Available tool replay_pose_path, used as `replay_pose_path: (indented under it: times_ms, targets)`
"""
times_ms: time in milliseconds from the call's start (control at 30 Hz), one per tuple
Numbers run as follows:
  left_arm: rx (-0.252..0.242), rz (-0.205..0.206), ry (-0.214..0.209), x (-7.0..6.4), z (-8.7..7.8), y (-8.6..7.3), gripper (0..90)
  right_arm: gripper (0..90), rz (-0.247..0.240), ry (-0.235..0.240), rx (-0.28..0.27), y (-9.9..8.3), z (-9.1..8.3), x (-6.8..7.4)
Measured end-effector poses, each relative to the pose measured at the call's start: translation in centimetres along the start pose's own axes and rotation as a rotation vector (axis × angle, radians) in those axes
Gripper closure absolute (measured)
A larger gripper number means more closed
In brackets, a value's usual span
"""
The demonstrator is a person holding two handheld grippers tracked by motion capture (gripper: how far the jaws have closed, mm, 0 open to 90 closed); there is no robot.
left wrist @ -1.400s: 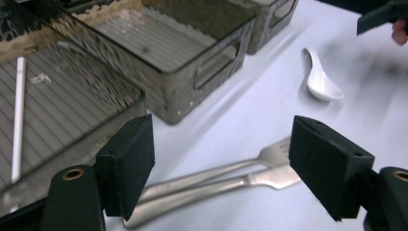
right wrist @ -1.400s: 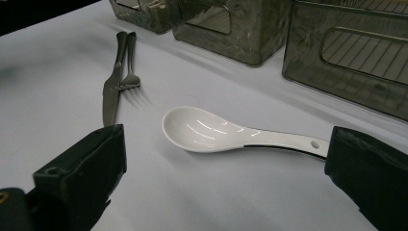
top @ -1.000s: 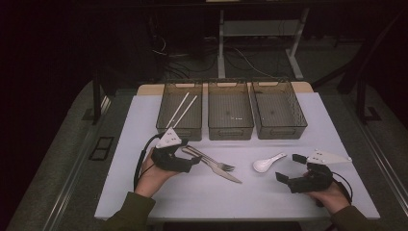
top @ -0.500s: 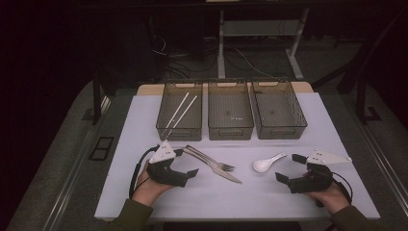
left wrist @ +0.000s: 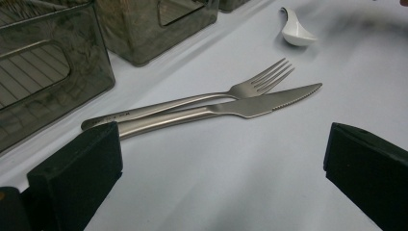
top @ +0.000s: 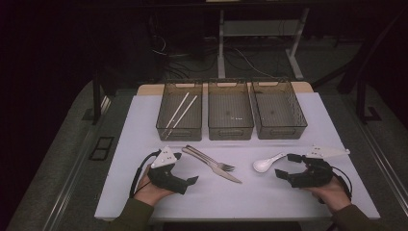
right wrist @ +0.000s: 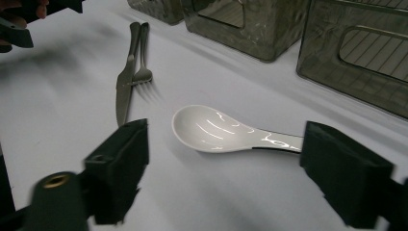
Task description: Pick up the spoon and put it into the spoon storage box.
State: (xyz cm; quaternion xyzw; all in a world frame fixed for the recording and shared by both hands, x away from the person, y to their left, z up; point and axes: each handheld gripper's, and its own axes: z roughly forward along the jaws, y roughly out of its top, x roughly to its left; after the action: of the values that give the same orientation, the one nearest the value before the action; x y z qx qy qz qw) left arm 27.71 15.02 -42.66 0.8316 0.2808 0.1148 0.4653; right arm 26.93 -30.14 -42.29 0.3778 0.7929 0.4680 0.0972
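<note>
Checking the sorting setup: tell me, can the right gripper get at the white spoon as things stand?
Probably yes. The right gripper is open, with the white spoon lying flat on the table just ahead between its jaws, and nothing lies between them.

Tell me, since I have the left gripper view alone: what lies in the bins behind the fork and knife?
Observer: The left bin holds two white chopsticks; the high view shows them lying side by side.
Operator: And the other two bins?
Observer: The middle bin and the right bin hold no cutlery in the high view.
Operator: Is the right gripper near the spoon?
Observer: Yes. The right gripper is open with its jaws on either side of the white spoon, not closed on it.
</note>
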Motion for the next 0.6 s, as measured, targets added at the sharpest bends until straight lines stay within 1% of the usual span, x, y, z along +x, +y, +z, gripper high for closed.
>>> replay_pose_path:
  times_ms: [67, 200, 400, 500, 600]
  targets:
    - [0.000, -0.005, -0.001, 0.0, 0.1, -0.1, 0.0, 27.3, 0.008, 0.004, 0.009, 0.3, 0.2, -0.2]
    - [0.010, 0.004, 0.005, 0.0, 0.1, -0.1, 0.0, 41.0, 0.019, 0.015, 0.021, 0.8, 0.6, -0.6]
    - [0.014, 0.010, 0.007, 0.0, 0.1, -0.1, 0.0, 60.2, 0.009, 0.008, 0.036, 1.8, 1.5, -1.4]
    - [0.019, 0.009, 0.007, 0.0, 0.1, -0.1, 0.0, 65.1, 0.010, 0.017, 0.045, 2.3, 2.0, -1.6]
    - [0.021, 0.013, 0.006, 0.0, 0.1, -0.1, 0.0, 65.7, 0.003, 0.030, 0.056, 2.7, 2.6, -1.7]
